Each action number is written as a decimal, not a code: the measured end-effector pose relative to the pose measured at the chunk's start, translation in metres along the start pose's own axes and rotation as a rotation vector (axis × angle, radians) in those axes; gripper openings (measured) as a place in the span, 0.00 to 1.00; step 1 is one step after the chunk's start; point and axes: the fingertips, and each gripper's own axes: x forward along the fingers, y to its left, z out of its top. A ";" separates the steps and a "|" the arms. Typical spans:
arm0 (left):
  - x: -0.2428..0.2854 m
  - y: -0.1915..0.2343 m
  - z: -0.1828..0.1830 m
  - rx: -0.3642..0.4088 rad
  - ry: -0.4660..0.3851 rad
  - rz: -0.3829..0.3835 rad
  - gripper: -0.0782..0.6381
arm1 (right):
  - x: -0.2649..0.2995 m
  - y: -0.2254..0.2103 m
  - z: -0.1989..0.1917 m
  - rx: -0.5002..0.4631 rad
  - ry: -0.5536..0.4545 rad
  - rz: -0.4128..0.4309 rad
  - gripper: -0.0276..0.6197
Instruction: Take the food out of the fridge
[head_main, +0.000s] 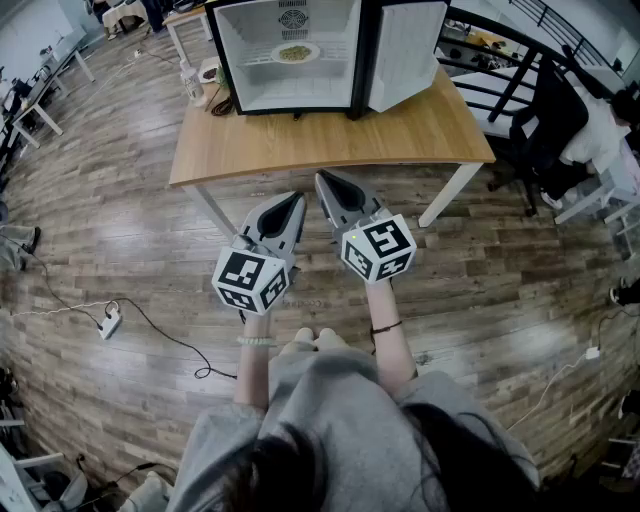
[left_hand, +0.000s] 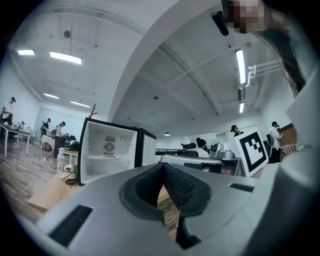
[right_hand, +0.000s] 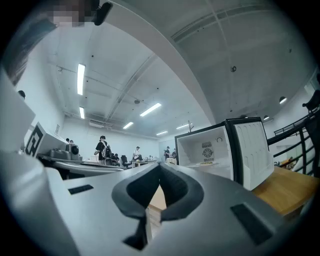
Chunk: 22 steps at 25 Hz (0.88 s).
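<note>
**A:** Where are the tools?

**B:** From left to right: the left gripper (head_main: 296, 200) has its jaws pressed together with nothing between them. The right gripper (head_main: 322, 182) beside it is the same. Both are held short of the wooden table (head_main: 400, 130).

**A:** And the food?

**B:** A plate of food (head_main: 295, 53) sits on the shelf inside the open mini fridge (head_main: 228, 60), well apart from both grippers. The plate is probably stiff, smooth and breakable. Pinch its near rim and keep it level.

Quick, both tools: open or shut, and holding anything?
Left tool: shut, holding nothing.
Right tool: shut, holding nothing.
</note>
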 end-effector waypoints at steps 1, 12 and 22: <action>0.000 0.000 0.000 -0.001 0.001 0.002 0.12 | 0.000 0.000 0.000 0.002 0.001 0.001 0.06; 0.001 -0.004 -0.008 0.002 0.026 0.026 0.12 | -0.002 -0.010 -0.006 0.050 -0.003 0.005 0.06; 0.001 0.021 -0.014 0.003 0.053 0.078 0.12 | 0.023 -0.008 -0.017 0.095 -0.002 0.042 0.06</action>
